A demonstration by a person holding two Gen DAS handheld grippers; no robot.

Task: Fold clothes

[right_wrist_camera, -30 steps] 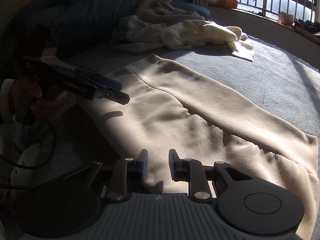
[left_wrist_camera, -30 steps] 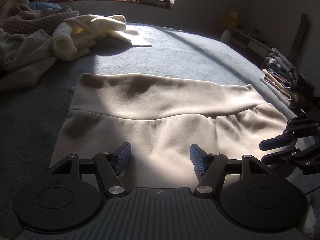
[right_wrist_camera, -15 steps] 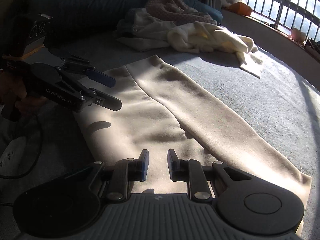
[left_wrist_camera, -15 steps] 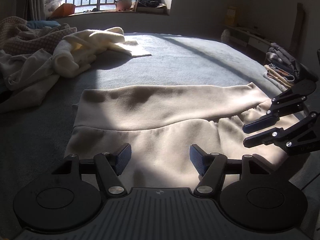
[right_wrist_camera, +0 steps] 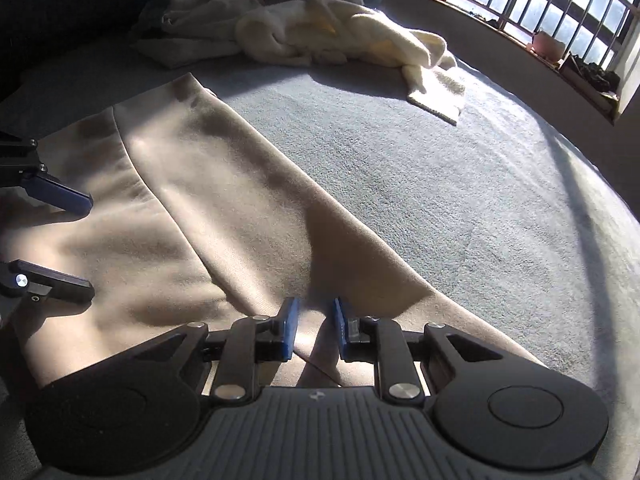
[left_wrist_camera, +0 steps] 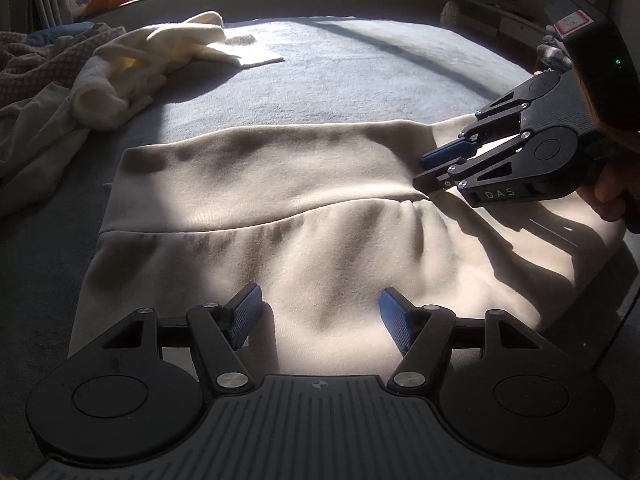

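A beige garment (left_wrist_camera: 280,216) lies flat on the grey bed, with one part folded over along a long seam; it also shows in the right wrist view (right_wrist_camera: 208,216). My left gripper (left_wrist_camera: 320,316) is open, low over the garment's near edge, holding nothing. My right gripper (right_wrist_camera: 314,330) is open with a narrow gap, just above the garment's folded strip near its right end. It shows in the left wrist view (left_wrist_camera: 430,170) at the right, hovering over the seam. The left gripper shows at the left edge of the right wrist view (right_wrist_camera: 80,244).
A cream fleece garment (left_wrist_camera: 148,64) and other crumpled clothes (left_wrist_camera: 36,128) lie in a heap at the back left of the grey bed (left_wrist_camera: 360,80). A barred window with a sill (right_wrist_camera: 560,20) runs behind. The heap also shows in the right wrist view (right_wrist_camera: 332,36).
My right gripper has moved in over the garment's right end, toward the seam. My left gripper has moved slightly forward and stays open. The garment has not visibly moved.
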